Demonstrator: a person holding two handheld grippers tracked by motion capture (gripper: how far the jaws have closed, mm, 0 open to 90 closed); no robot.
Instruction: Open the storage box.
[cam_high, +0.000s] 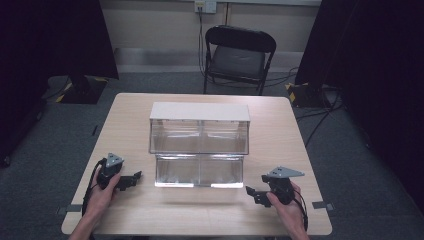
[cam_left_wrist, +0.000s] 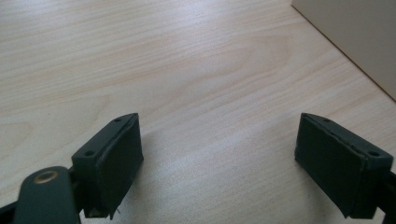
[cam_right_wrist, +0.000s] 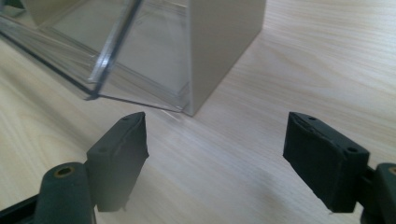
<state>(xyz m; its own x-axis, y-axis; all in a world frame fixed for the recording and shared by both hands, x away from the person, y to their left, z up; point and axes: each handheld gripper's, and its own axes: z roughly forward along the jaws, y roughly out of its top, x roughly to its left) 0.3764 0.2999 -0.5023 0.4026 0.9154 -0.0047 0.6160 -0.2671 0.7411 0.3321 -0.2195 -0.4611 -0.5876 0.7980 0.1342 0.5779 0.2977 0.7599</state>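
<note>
Resting low — left gripper (cam_high: 134, 178), right gripper (cam_high: 251, 192), jaws apart

Light wooden table (cam_high: 280, 135), clear 2-tier drawer box (cam_high: 199, 145) with beige sides standing at its middle

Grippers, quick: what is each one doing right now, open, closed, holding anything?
Left gripper: open, nothing between its jaws, over bare table.
Right gripper: open, holding nothing, pointing at the corner of the clear drawer box.

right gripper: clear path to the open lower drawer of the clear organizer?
Probably yes. The right gripper sits just right of the pulled-out lower drawer, jaws open with nothing between them, and bare table lies between it and the drawer.
</note>
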